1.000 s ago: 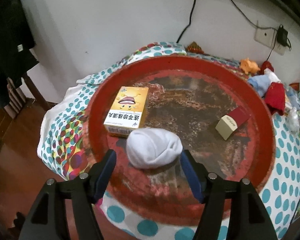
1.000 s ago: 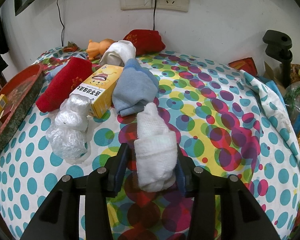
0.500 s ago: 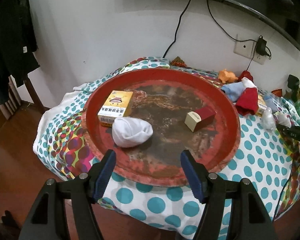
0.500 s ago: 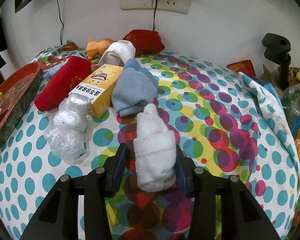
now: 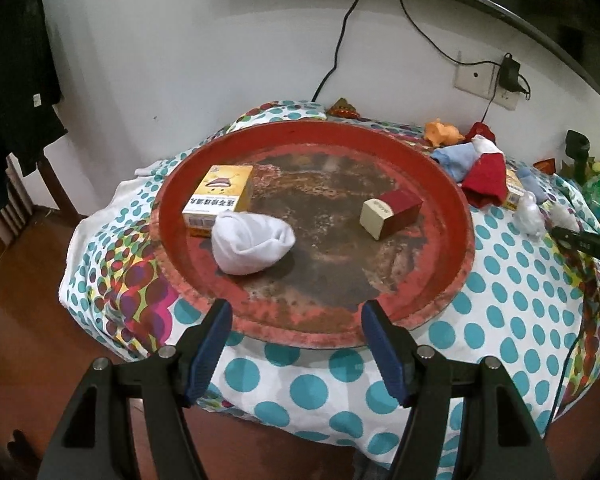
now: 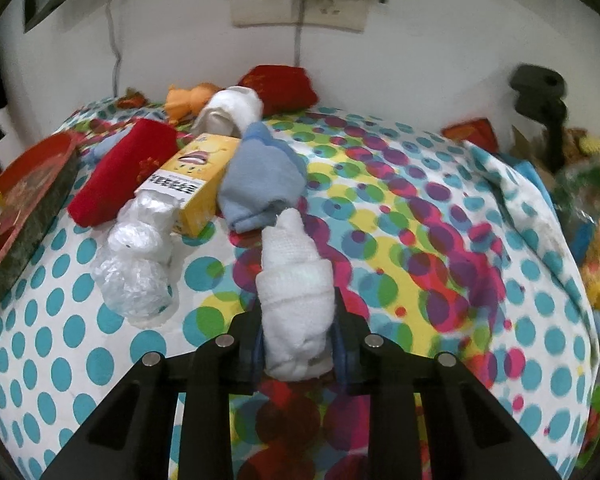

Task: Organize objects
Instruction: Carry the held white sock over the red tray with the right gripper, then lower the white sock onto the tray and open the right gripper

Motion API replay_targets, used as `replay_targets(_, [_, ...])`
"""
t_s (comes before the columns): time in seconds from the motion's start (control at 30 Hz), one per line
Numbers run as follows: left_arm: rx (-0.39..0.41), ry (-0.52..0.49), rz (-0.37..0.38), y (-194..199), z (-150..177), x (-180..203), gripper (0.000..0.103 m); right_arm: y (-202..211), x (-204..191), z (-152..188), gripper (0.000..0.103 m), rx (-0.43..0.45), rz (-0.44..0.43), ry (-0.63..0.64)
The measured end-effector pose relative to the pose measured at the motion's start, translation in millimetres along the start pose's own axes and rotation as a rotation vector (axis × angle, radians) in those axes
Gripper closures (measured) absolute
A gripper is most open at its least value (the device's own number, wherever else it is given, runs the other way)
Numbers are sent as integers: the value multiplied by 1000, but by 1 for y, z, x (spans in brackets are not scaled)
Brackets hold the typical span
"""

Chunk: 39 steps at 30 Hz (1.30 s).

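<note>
While the right gripper (image 6: 296, 336) has just been closing and now pinches it, the white rolled cloth (image 6: 294, 280) looks waffle-textured, cone-tipped, pointing ahead; left gripper (image 5: 296, 320) spread

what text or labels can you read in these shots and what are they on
yellow box in the red tray: a line of Chinese characters, too blurred to read.
yellow box on the tablecloth: the same kind of line, unreadable.
red and cream box: a small mark on the cream end, too small.

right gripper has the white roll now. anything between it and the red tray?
Yes. The right gripper has just closed on the white cloth roll. Toward the red tray lie a plastic-wrapped bundle, yellow box and red cloth.
</note>
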<state>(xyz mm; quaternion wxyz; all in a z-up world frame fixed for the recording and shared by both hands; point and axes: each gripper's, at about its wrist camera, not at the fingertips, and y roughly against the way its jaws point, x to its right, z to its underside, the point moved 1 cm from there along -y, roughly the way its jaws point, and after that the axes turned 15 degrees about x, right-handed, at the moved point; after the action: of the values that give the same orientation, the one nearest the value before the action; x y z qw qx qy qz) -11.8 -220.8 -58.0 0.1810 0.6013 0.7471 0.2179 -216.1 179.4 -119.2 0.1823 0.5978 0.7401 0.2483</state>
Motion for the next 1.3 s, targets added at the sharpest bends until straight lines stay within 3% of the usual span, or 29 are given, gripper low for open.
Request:
replay_targets(0.1, [-3, 14, -15, -1, 0, -6, 34, 14, 3, 4, 78, 1, 18, -35])
replay_targets(0.33, [-8, 19, -57, -1, -1, -17, 34, 52, -24, -2, 78, 30, -49, -35])
replay_targets(0.77, [-5, 84, -63, 1, -6, -35, 34, 76, -198, -22, 78, 26, -358, 126])
replay_targets(0.97, [3, 99, -66, 3, -7, -38, 34, 61, -272, -33, 78, -3, -418, 192])
replay_targets(1.3, [-21, 120, -57, -1, -4, -41, 34, 29, -323, -27, 78, -76, -451, 245])
